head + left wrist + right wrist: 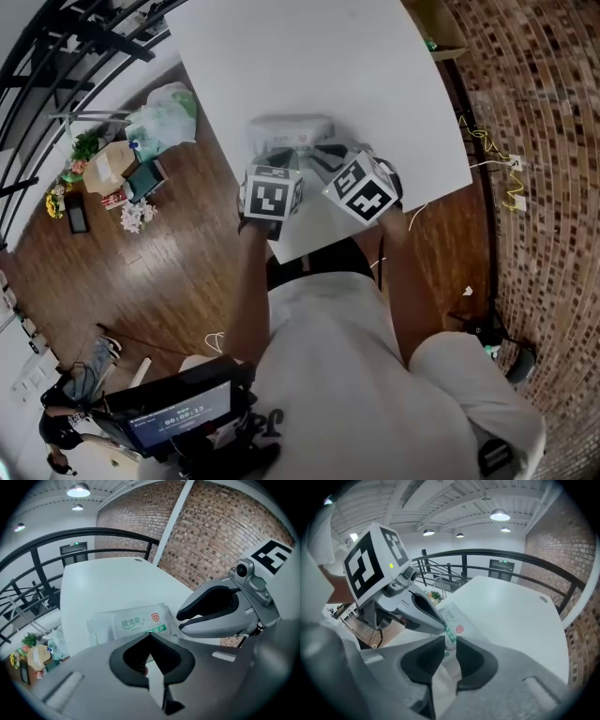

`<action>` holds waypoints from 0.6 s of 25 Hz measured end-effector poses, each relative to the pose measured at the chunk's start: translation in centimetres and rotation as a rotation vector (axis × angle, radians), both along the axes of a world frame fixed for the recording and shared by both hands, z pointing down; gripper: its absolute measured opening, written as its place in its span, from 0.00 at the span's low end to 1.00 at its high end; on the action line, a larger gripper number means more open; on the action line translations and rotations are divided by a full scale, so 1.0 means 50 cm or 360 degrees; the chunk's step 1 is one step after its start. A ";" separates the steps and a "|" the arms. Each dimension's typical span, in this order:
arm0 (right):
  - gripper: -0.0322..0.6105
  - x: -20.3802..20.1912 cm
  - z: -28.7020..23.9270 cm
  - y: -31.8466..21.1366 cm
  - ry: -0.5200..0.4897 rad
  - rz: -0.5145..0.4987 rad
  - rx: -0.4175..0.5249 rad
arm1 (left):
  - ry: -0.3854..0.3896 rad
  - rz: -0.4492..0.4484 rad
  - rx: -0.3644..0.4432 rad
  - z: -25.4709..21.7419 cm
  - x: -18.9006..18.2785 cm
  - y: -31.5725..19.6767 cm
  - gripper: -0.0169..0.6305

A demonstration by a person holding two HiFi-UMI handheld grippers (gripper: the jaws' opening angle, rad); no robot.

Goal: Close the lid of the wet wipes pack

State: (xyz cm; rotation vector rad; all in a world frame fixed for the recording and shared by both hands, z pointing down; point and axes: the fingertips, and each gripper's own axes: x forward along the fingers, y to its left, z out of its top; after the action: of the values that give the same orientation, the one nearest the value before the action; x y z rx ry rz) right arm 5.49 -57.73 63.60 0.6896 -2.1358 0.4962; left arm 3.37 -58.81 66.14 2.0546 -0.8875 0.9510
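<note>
A white wet wipes pack (292, 127) with a green strip lies on the white table (309, 56), just ahead of both grippers. In the left gripper view the pack (133, 623) sits right beyond my left gripper (150, 637), whose jaw tips meet at the pack's near edge by the green strip. My right gripper (450, 644) has white pack material (443, 667) running between its pads, so it grips the pack's end. Each gripper shows in the other's view: the right one (181, 623) at the pack's right end, the left one (439, 627) on the pack's top. I cannot make out the lid.
The table's near edge (323, 239) runs under my hands. Bags, a box and flowers (141, 141) lie on the wooden floor to the left. A black railing (70, 536) and a brick wall (225, 531) stand beyond the table. A cardboard box (441, 28) sits at the far right.
</note>
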 end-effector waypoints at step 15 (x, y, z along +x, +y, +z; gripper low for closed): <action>0.15 0.005 -0.034 0.002 -0.0168 0.0167 0.0071 | 0.0139 -0.0110 0.0062 -0.020 -0.014 0.003 0.05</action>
State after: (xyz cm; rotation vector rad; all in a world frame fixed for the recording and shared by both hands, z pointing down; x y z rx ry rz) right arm 5.74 -57.61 61.90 0.8203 -2.2229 0.5535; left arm 2.66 -58.66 65.13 2.0678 -0.9312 0.8066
